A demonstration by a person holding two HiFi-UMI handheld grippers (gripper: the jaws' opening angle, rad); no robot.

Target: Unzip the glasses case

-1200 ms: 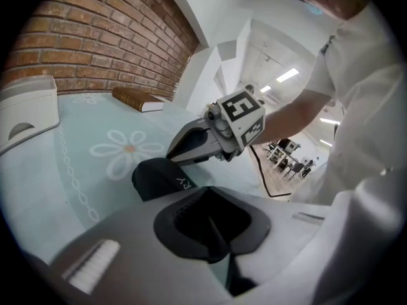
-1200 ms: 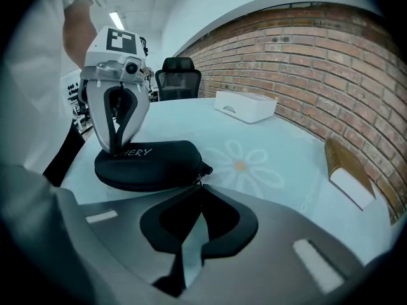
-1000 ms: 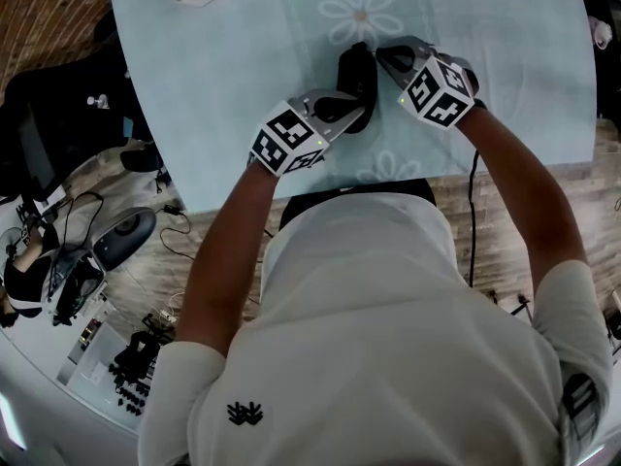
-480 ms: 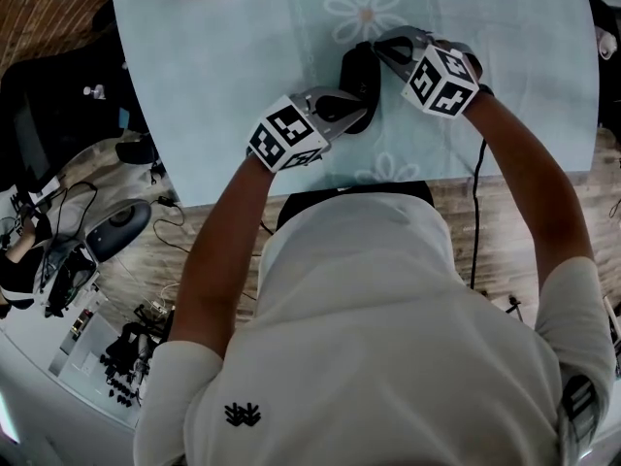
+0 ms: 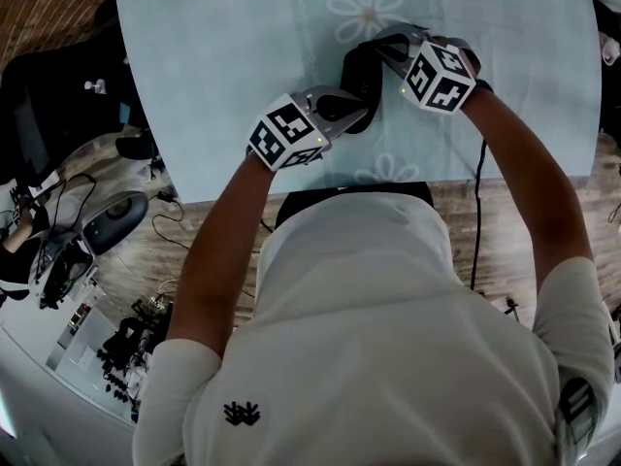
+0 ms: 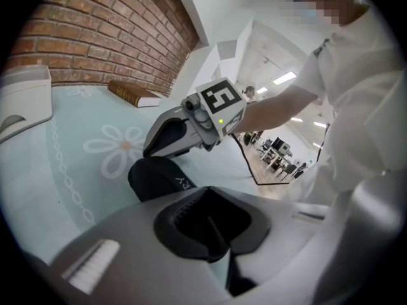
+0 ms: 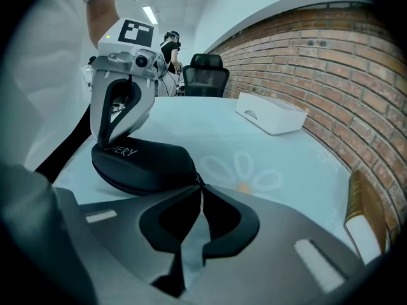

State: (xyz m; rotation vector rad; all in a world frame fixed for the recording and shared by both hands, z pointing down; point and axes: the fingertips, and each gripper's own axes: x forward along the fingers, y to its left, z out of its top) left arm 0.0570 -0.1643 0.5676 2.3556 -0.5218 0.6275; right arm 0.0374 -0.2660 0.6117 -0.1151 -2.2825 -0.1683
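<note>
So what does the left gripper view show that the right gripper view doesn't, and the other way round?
Only the left gripper view: the right tool over the far end of the glasses case, and distant desks. Only the right gripper view: the left tool on the case, a black office chair, and the zip pull at its own shut tips. Both: that black case, the flowered cloth, the white box, the brick wall.

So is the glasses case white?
No, the glasses case is black, and it lies on the pale blue tablecloth.
</note>
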